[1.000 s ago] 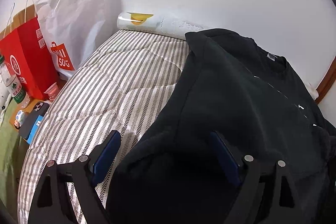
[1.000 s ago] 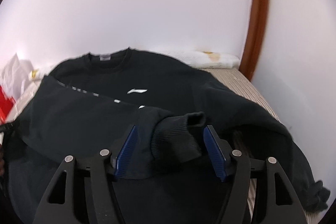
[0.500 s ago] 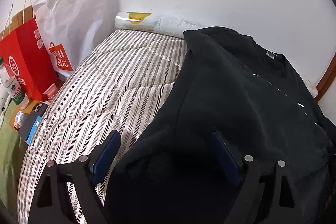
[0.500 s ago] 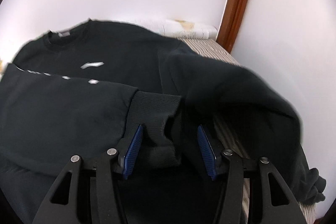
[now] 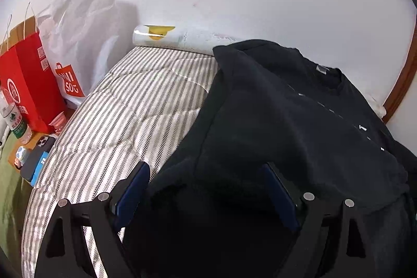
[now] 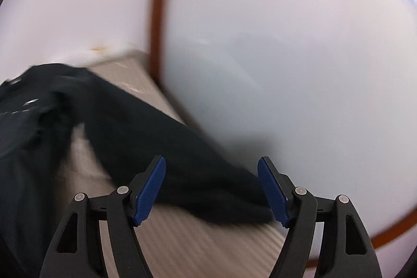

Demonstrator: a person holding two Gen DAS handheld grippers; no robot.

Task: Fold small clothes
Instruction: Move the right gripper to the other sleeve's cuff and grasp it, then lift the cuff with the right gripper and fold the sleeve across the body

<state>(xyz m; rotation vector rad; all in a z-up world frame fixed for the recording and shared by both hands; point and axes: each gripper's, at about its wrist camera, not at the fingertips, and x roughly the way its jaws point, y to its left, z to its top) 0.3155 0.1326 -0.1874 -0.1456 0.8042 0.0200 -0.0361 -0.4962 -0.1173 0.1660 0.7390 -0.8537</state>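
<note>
A black sweatshirt [image 5: 286,127] lies on the striped mattress [image 5: 125,121], its left side folded over the chest. My left gripper [image 5: 208,189] is open over the sweatshirt's near folded edge, fabric lying between its blue pads. In the blurred right wrist view, the sweatshirt's right sleeve [image 6: 156,137] stretches across the mattress [image 6: 203,246] toward the wall. My right gripper [image 6: 212,189] is open above the sleeve's cuff end, holding nothing.
A red paper bag [image 5: 26,85] and a white shopping bag [image 5: 78,43] stand left of the bed, with a bottle [image 5: 13,119] and phones [image 5: 36,158]. A rolled white item [image 5: 156,37] lies at the wall. A brown wooden trim [image 6: 156,9] borders the right wall.
My right gripper opened wider, let go of the cuff it straddled and swung right toward the other sleeve by the wall. My left gripper stayed nearly still.
</note>
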